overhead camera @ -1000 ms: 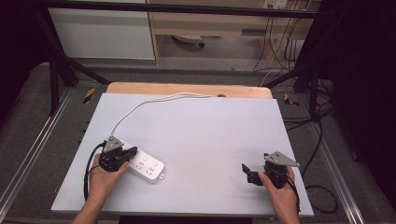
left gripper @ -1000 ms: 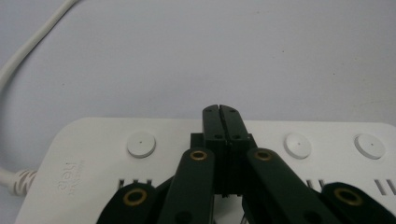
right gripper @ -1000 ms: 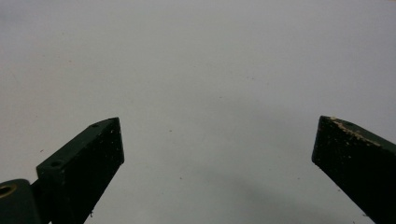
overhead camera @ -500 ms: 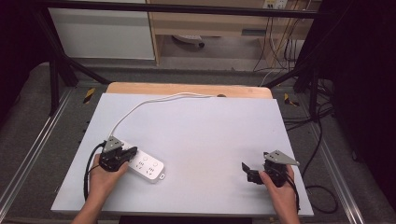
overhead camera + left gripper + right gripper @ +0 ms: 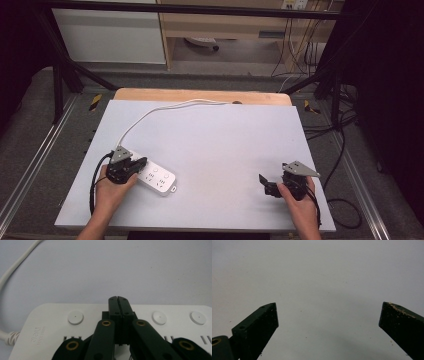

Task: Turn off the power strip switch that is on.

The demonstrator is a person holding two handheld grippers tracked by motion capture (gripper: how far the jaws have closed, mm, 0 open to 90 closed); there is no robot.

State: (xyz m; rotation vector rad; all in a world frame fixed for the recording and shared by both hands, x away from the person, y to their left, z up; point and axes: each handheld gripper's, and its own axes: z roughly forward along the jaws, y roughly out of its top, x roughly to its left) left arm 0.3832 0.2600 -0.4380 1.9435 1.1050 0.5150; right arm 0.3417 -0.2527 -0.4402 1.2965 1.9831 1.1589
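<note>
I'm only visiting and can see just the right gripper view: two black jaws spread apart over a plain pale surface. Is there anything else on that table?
Observer: Yes. In the high view a white rectangular plastic power strip lies near the left front of the grey table.
Operator: Is anyone touching it?
Observer: The left gripper is over it, jaws closed together with nothing between them, tips above the strip's top face between its round white buttons.
Operator: Is the strip plugged in somewhere?
Observer: Its white cord runs toward the table's far edge; where it ends cannot be seen.
Operator: And my gripper?
Observer: The right gripper is at the right front, apart from the strip.
</note>
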